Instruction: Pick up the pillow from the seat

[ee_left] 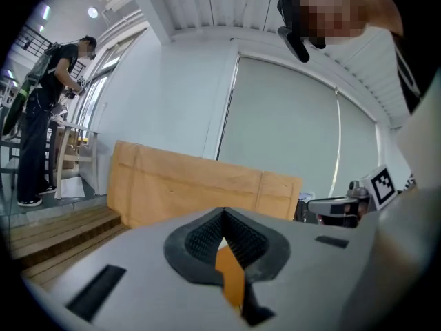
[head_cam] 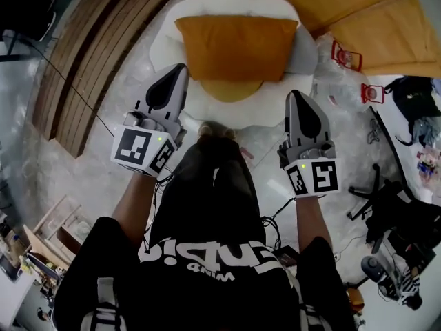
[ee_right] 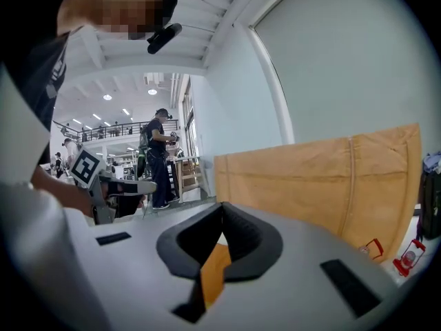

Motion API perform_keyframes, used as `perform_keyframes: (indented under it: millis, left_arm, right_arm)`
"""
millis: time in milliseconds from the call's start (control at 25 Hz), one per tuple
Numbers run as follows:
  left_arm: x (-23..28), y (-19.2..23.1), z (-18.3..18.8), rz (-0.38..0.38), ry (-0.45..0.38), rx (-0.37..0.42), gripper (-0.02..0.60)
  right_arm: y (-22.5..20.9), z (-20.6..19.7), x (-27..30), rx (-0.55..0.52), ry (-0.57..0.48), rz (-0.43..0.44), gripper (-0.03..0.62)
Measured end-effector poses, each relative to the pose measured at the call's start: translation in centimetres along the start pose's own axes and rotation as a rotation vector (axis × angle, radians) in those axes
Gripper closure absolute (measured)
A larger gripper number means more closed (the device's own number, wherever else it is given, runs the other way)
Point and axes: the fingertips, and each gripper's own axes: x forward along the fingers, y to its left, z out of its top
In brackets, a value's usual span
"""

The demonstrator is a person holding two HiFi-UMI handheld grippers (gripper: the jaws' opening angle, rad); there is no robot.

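Head view tells it best from where the person stands. The orange pillow [head_cam: 236,47] lies on the white round seat [head_cam: 162,43] straight ahead of both claws. Its long axis runs side to side across the person's front, and a paler yellow cushion [head_cam: 234,90] peeks out under its near edge.

The left gripper [head_cam: 177,73] has its tip just beside the pillow's near left corner. The right gripper [head_cam: 296,98] sits a touch further back, off the near right corner, so I'd judge the left to be the nearer of the two.

Both claws have their jaws pressed together with nothing held (each gripper view shows the dark pads meeting, with only a sliver of orange showing through the gap below them). To lift the pillow I reckon they would have to part first and come in at its two short ends.

No container with contents shows here; the seat alone bears the pillow. Cardboard sheets [head_cam: 386,26] lean behind, and a red lantern [head_cam: 346,55] sits on the floor to the right.
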Motion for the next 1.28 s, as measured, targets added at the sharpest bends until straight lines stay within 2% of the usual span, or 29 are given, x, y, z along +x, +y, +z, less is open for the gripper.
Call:
perform_keyframes:
  millis: [320,720,1080,1280]
  left_arm:
    - [3.7,1.1,-7.6,0.025,0.055,-0.066,0.574]
    - [4.7,1.7,-18.0,0.036,0.115,-0.146,0.574]
    - [6.8,3.2,-22.1,0.019,0.138,-0.149,0.574]
    - [9.8,4.6,-23.5,-0.025,0.137,-0.109,0.574]
  right_arm:
    - [-2.5,-7.1,3.0,0.009,0.043,-0.009,0.572]
    - [-0.8,-18.2,3.8,0.045,0.151,0.013,0.572]
    - [-1.7,-21.8,6.1,0.066,0.171,-0.003,0.572]
    - [-3.7,-23.6,8.8,0.067,0.192,-0.014,0.572]
